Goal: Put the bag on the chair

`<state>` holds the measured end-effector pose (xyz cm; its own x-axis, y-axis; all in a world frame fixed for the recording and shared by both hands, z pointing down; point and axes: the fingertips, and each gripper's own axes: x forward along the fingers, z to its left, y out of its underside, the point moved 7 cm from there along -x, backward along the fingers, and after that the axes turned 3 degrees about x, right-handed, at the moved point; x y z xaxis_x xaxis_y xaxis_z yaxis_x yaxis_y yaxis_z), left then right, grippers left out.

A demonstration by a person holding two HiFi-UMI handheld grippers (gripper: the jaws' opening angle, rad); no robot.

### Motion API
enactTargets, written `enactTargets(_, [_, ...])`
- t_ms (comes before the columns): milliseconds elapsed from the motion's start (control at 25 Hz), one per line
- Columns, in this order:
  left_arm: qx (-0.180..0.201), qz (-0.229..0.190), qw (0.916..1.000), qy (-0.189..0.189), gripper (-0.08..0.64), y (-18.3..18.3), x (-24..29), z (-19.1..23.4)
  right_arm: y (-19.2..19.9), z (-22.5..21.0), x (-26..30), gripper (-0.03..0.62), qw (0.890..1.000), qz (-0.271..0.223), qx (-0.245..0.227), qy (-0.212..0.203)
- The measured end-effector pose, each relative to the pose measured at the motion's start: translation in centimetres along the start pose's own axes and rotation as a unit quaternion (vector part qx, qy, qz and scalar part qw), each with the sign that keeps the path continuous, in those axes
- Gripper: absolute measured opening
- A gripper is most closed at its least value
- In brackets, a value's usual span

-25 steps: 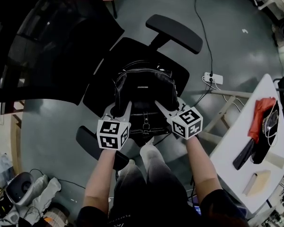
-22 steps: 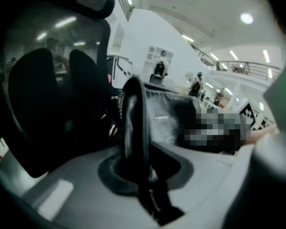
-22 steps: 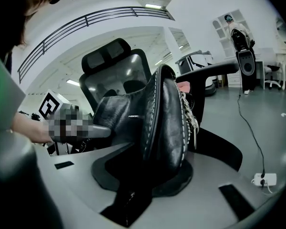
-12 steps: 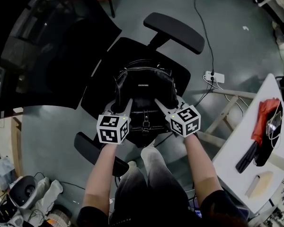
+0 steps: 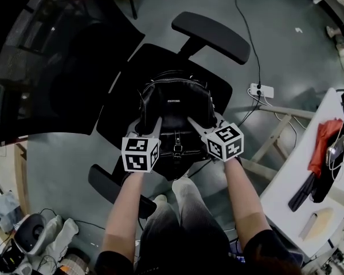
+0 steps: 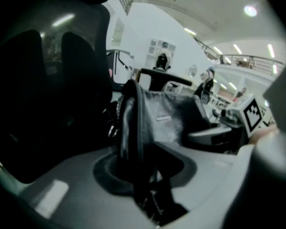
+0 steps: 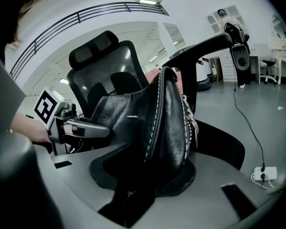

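Observation:
A black leather bag [image 5: 175, 105] stands upright on the seat [image 5: 123, 99] of a black office chair. My left gripper [image 5: 151, 125] is at the bag's near left edge and my right gripper [image 5: 196, 125] is at its near right edge. In the left gripper view the bag's side seam [image 6: 133, 128] runs between the opening jaws of my left gripper [image 6: 143, 173]. In the right gripper view the stitched side of the bag [image 7: 169, 123] lies between the opening jaws of my right gripper [image 7: 143, 180]. The pads no longer squeeze it.
The chair's backrest [image 5: 46, 56] rises at the left and one armrest [image 5: 212, 36] lies beyond the bag. A white table [image 5: 301, 182] with a red cloth [image 5: 324, 145] stands at the right. A power strip [image 5: 260, 90] and cable lie on the floor. The person's legs [image 5: 183, 211] are just below the seat.
The bag stays on the seat. Both grippers remain at its near edges and have drifted a little up in the view, with their jaws spreading slightly.

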<state>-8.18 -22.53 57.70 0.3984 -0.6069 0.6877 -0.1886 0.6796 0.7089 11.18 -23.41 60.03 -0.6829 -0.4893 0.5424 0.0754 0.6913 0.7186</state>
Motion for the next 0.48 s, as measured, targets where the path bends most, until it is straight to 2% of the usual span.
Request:
enactTargets(200, [-0.010,0.011,0.9999,-0.001,0.147,0.22,0.67,0.49,0.22,-0.69,0.30,0.150,1.000,0.007,0.019,-0.001])
enactTargets(400, [-0.008,0.017,0.9996,-0.021,0.183,0.12,0.79,0.57,0.16,-0.94,0.38,0.178,1.000,0.013,0.018,0.022])
enactTargets(480, [-0.008,0.019,0.9995,-0.024,0.189,0.04,0.79,0.58,0.09,-1.09,0.25,0.211,0.999,0.017,0.018,0.037])
